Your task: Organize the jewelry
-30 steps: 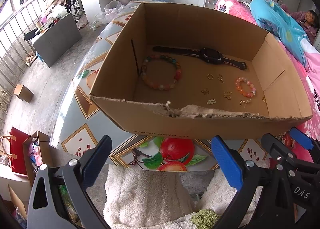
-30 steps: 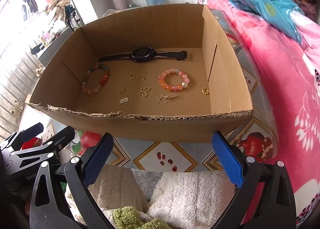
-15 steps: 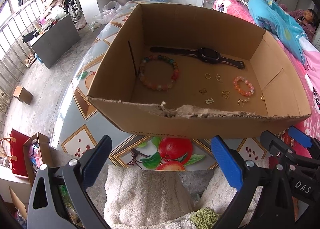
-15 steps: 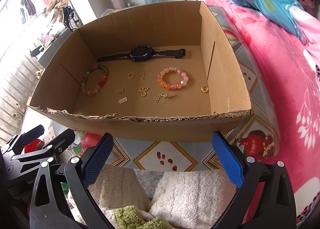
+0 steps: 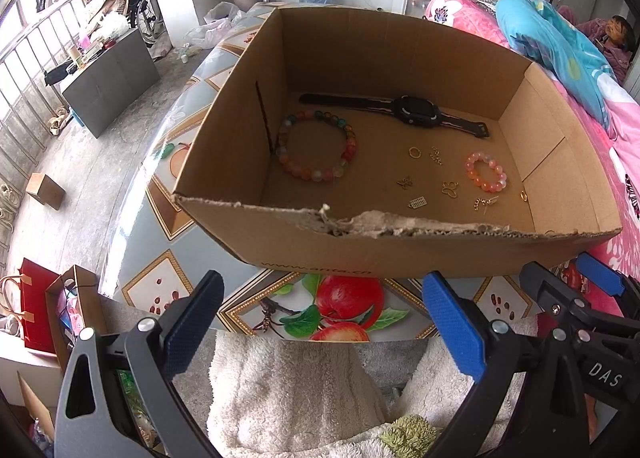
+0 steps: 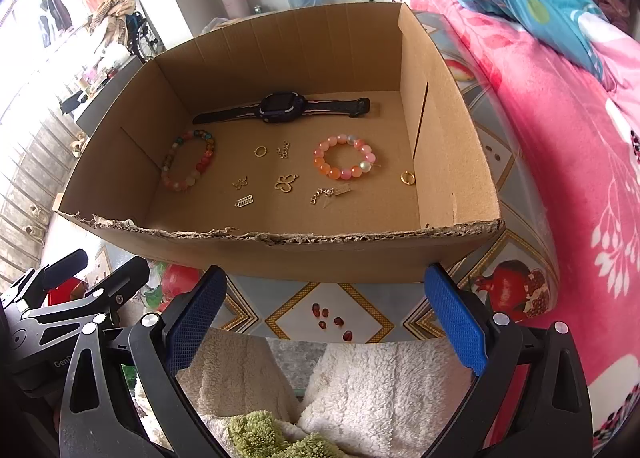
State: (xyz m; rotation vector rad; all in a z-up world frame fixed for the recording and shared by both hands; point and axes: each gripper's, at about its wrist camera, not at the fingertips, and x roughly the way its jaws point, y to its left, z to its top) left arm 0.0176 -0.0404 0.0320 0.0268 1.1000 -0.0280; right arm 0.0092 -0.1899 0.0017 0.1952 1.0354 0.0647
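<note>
Small gold charms (image 6: 286,182) too tiny to identify.

One box (image 6: 360,57); one watch (image 6: 280,102); two bead bracelets (image 6: 344,155); seven gold trinkets (image 6: 286,182).

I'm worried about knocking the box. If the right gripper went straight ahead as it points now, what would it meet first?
Probably the torn near wall of the cardboard box, before any jewelry; the right gripper sits open, low before it, though depth is unclear.

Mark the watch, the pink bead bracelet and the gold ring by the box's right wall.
watch (image 6: 280,106): right wrist view, on its face.
pink bead bracelet (image 6: 334,171): right wrist view, on a near bead.
gold ring (image 6: 407,177): right wrist view, on its band.
</note>
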